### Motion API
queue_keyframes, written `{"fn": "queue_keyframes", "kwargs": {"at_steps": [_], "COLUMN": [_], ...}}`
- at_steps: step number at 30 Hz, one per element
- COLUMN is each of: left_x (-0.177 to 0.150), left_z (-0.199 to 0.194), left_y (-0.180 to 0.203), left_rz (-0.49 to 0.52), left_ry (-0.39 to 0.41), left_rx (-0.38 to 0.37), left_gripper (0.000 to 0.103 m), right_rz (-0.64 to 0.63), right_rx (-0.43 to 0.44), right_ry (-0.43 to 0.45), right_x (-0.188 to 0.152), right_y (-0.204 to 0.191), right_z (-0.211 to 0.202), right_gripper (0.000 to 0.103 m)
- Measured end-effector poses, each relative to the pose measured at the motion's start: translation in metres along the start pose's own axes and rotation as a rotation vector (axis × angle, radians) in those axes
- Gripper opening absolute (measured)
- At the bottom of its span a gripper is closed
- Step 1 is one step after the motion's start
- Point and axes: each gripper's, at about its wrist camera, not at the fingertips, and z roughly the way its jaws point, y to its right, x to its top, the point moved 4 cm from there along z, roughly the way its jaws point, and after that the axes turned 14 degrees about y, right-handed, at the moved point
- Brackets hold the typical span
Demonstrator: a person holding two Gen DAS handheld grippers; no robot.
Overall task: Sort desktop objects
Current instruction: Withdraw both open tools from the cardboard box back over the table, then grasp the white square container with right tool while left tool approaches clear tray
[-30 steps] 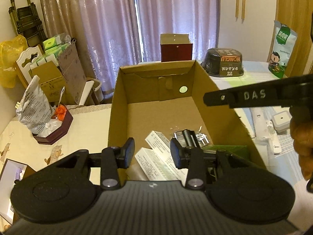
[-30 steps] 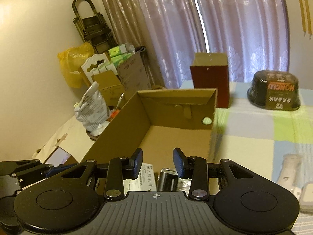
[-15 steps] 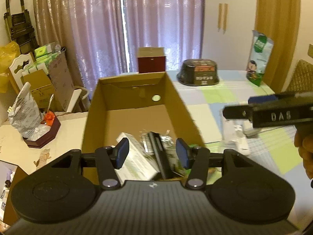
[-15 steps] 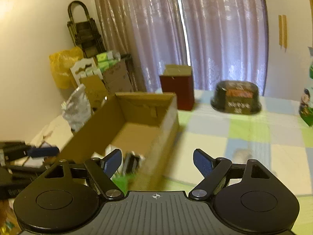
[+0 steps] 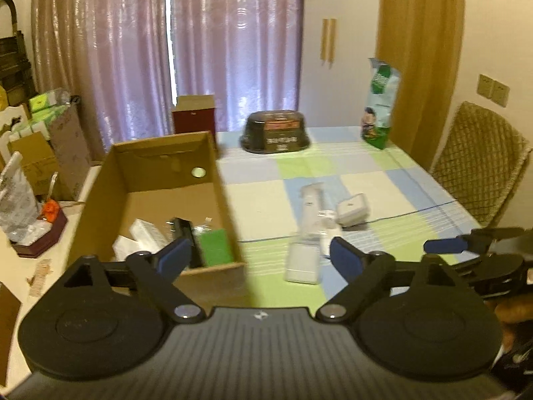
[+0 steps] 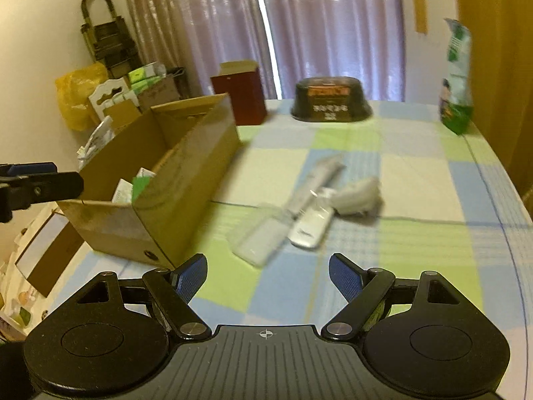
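Although the left wrist view is blurred, we see our left gripper (image 5: 260, 255) spread wide with nothing between its blue, ribbed pads. Ahead of its left finger stands the open cardboard box (image 5: 100, 200), plain brown with a round hole in the far wall; inside lie white leaflets (image 5: 145, 236), a black oblong item (image 5: 183, 230) and a flat green packet (image 5: 215, 246). Ahead of the right finger, on the checked cloth (image 5: 383, 173) of green, blue and cream, lies a cluster of white plastic pieces (image 5: 313, 220) — a long bar, a flat slab, a small squarish block. Farther off sit a dark oval tub (image 5: 274, 133) whose label we cannot read, a dark red carton (image 5: 193, 116) and a green-and-white snack bag (image 5: 379, 100).

From the right wrist view, our right gripper (image 6: 268, 278) is likewise wide apart and holds nothing. The box (image 6: 186, 173) stands ahead to its left, the white pieces (image 6: 299, 210) straight ahead on the cloth (image 6: 416, 173), smeared by motion. The tub's (image 6: 329, 100) orange lettering is too soft to read — the bag (image 6: 458, 76) too.
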Motion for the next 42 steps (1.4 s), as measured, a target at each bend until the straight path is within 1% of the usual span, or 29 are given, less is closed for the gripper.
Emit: {"fn": "queue_keyframes", "kwargs": {"at_steps": [2,7,11,14,21,26,30,37,42], "left_x": [-0.007,-0.025,-0.039,-0.050,-0.058,-0.063,-0.067,-0.069,-0.077], "left_z": [0.000,0.008,0.015,0.020,0.031,0.046,0.060,0.088,0.115], "left_y": [0.017,0.040,0.059,0.073,0.078,0.079,0.080,0.081,0.083], "left_rz": [0.006,0.025,0.039,0.050,0.061,0.062,0.074,0.063,0.080], "left_ry": [-0.009,-0.048,-0.080,-0.103,-0.129,-0.146,-0.140,-0.134,-0.158], "left_rx": [-0.027,-0.053,-0.073,-0.088,-0.099,-0.097,-0.086,-0.063,-0.028], "left_gripper": [0.093,0.097,0.099,0.102,0.102,0.102,0.101,0.101,0.095], "right_rz": [0.015,0.054,0.041,0.055,0.024,0.043,0.050,0.054,0.058], "right_rx": [-0.015,-0.052,-0.077,-0.096,-0.100,-0.112,-0.110,-0.113,-0.113], "right_ry": [0.006,0.023,0.032,0.036,0.038,0.019,0.009,0.006,0.006], "right_x": [-0.008,-0.021,-0.028,-0.028,-0.027,-0.031,-0.033,-0.032,-0.031], "right_y": [0.009,0.032,0.050,0.062,0.074,0.085,0.089,0.099,0.108], "right_z": [-0.010,-0.029,-0.036,-0.036,-0.027,-0.017,-0.011,0.002,0.016], "right_gripper": [0.083,0.083,0.083,0.083,0.083,0.083,0.083,0.083,0.083]}}
